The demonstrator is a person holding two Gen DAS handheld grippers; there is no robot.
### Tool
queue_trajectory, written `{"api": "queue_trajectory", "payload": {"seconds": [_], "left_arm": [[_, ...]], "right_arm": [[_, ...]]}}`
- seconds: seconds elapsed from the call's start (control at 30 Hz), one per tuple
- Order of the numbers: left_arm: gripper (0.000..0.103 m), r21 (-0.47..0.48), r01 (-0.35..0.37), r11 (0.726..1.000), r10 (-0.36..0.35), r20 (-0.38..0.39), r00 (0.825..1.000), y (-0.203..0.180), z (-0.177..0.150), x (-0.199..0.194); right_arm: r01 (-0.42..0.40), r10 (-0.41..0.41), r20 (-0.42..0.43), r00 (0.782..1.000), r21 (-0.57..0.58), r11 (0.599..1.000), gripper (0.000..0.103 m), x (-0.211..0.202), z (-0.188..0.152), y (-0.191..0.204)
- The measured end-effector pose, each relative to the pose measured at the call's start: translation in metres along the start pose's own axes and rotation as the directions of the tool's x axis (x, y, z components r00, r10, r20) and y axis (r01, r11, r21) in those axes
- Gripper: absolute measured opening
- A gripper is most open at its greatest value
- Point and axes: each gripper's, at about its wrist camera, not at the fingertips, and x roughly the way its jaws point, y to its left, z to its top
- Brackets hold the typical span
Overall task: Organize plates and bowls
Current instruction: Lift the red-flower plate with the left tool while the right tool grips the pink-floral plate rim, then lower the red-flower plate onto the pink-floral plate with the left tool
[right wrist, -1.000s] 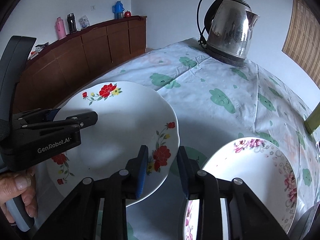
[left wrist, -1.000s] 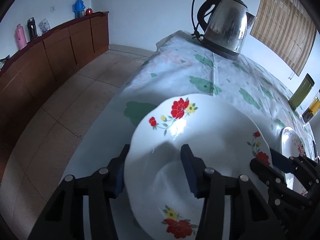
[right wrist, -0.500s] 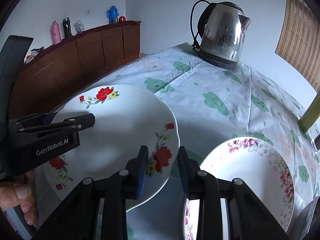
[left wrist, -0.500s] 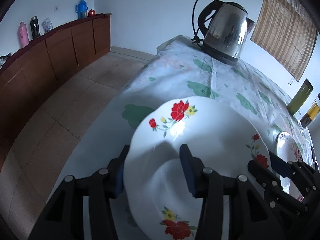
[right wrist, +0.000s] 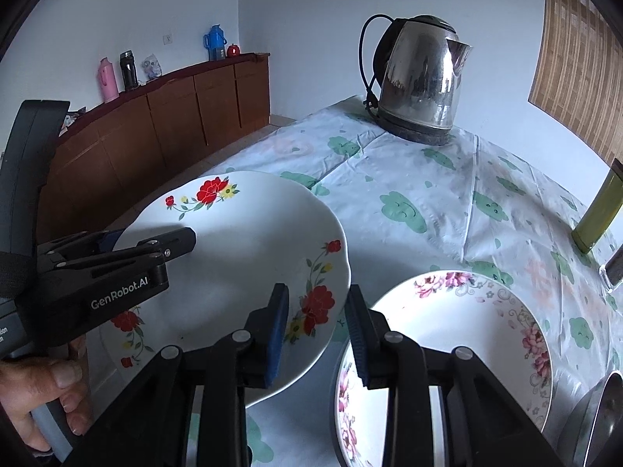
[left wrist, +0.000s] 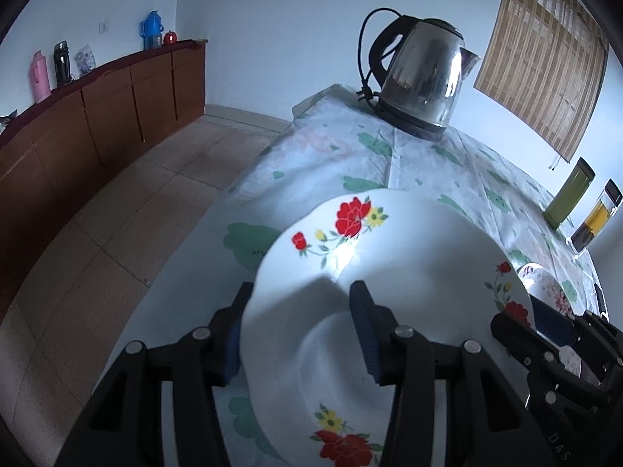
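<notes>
While the white scalloped plate with red flowers (right wrist: 241,257) hangs tilted above the cloth-covered counter (right wrist: 436,194), the left tongs (left wrist: 300,327) and right tongs (right wrist: 316,325) each straddle opposite rims, apparently clamped on it. Uneven pull between them could twist the slick glaze loose. Dropped, it would likely strike the white pink-flowered plate (right wrist: 459,334) lying just beside it, nearer the steel kettle (right wrist: 420,81).
</notes>
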Motion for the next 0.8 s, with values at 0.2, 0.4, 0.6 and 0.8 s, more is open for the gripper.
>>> {"api": "queue_trajectory", "payload": {"seconds": [0.2, 0.4, 0.6, 0.8], "left_arm": [[0.047, -0.003, 0.035, 0.999, -0.035, 0.002, 0.999, -0.004, 0.0, -0.001], [0.047, 0.026, 0.078, 0.997, -0.078, 0.01, 0.997, -0.019, -0.004, -0.003], [0.047, 0.068, 0.1, 0.993, -0.102, 0.017, 0.995, -0.035, -0.008, -0.006], [0.047, 0.078, 0.125, 0.989, -0.128, 0.039, 0.991, -0.04, -0.009, -0.011]], "right_arm": [[-0.01, 0.01, 0.004, 1.0, 0.037, 0.999, 0.032, -0.007, -0.007, -0.007], [0.009, -0.01, 0.021, 1.0, 0.062, 0.998, 0.032, -0.018, -0.011, -0.019], [0.008, -0.012, 0.039, 0.999, 0.093, 0.996, 0.032, -0.031, -0.017, -0.033], [0.001, -0.006, 0.046, 0.999, 0.107, 0.994, 0.032, -0.038, -0.02, -0.04]]}}
